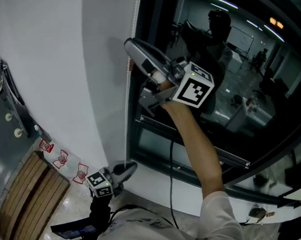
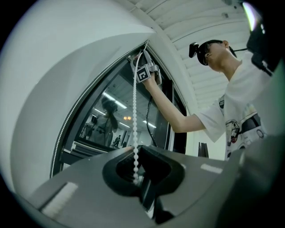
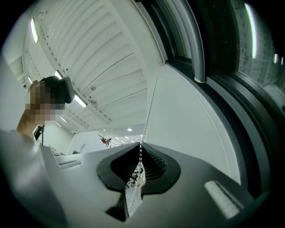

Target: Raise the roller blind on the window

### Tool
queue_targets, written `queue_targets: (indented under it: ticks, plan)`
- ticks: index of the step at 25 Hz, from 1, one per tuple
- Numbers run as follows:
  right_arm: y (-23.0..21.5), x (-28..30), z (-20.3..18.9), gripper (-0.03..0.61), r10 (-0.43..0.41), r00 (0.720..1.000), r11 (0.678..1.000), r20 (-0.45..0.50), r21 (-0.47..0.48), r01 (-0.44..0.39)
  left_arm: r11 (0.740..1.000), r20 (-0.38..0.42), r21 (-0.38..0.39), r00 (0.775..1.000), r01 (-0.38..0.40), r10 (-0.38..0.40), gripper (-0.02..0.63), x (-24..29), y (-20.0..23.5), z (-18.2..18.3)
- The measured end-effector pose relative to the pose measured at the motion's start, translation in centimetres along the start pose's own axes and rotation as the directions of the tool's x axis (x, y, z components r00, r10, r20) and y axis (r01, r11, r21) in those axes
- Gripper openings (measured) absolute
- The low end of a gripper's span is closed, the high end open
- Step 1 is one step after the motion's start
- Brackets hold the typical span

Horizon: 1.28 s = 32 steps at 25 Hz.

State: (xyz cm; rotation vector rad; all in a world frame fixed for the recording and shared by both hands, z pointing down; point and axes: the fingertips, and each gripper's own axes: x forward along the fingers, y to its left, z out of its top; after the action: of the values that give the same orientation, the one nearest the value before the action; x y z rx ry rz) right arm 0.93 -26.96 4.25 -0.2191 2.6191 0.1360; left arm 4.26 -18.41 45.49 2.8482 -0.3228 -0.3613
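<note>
Gripping the roller blind's bead chain (image 1: 127, 100) beside the window (image 1: 229, 103), the right gripper (image 3: 140, 171) is clamped high and the left gripper (image 2: 136, 177) low on it, and a steady downward pull is judged needed next.

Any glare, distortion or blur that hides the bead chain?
Head view: window glass mirrors ceiling lights; bead chain thin but visible. Left gripper view: strong fisheye bending, dark corners, chain sharp. Right gripper view: same bending, chain faint against the pale background.
</note>
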Motion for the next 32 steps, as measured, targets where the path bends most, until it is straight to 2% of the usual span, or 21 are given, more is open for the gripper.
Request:
queue_targets:
  ticks: [4, 7, 11, 12, 14, 16, 19, 23, 26, 30, 32]
  plan:
    - [1.3, -2.1, 0.1, 0.015, -0.018, 1.0, 1.0, 0.016, 0.006, 0.018, 1.0, -0.014, 0.001, 1.0, 0.021, -0.021, -0.002, 0.9, -1.1, -0.7]
    - [1.6, -2.1, 0.2, 0.015, -0.029, 1.0, 1.0, 0.004, -0.011, 0.029, 1.0, -0.02, -0.001, 0.999, 0.03, -0.03, -0.002, 0.9, -1.3, -0.8]
    - [1.4, -2.0, 0.1, 0.022, -0.051, 0.998, 0.999, 0.036, -0.009, 0.051, 1.0, -0.018, -0.005, 1.0, 0.02, -0.02, -0.002, 0.6, -0.9, -0.9]
    - [1.7, -2.2, -0.6, 0.023, -0.055, 0.998, 0.998, 0.023, -0.022, 0.056, 1.0, -0.019, -0.005, 1.0, 0.007, -0.007, -0.002, 0.4, -0.7, -1.0]
    - [2.3, -3.3, -2.4, 0.107, -0.083, 0.996, 0.995, -0.019, -0.053, 0.082, 0.999, -0.027, -0.005, 0.999, -0.033, 0.033, -0.002, 0.0, -0.4, -1.4]
    - [2.9, -6.1, -3.5, 0.154, -0.148, 0.988, 0.988, -0.033, -0.056, 0.146, 0.996, -0.032, -0.009, 0.996, -0.089, 0.088, -0.002, 0.1, -0.7, -1.7]
    - [3.5, -12.4, -4.2, 0.154, -0.286, 0.958, 0.957, -0.011, -0.044, 0.285, 0.983, -0.041, -0.01, 0.982, -0.185, 0.185, 0.094, 0.6, -0.9, -2.3]
    - [4.8, -19.6, -8.9, 0.118, -0.414, 0.91, 0.91, -0.027, -0.008, 0.414, 0.942, -0.053, -0.017, 0.941, -0.336, 0.335, 0.126, -1.5, 0.2, -4.3]
    - [6.6, -23.1, -12.8, 0.11, -0.477, 0.876, 0.877, -0.076, 0.026, 0.48, 0.89, -0.073, -0.014, 0.888, -0.456, 0.454, 0.132, -3.8, 0.7, -5.6]
    - [8.9, -25.3, -18.0, 0.106, -0.515, 0.845, 0.85, -0.142, 0.043, 0.525, 0.811, -0.108, -0.017, 0.808, -0.584, 0.579, 0.133, -7.5, 1.9, -7.7]
    - [10.0, -26.5, -19.8, 0.101, -0.541, 0.826, 0.829, -0.161, 0.061, 0.555, 0.793, -0.128, -0.04, 0.79, -0.608, 0.599, 0.133, -9.0, 1.6, -9.0]
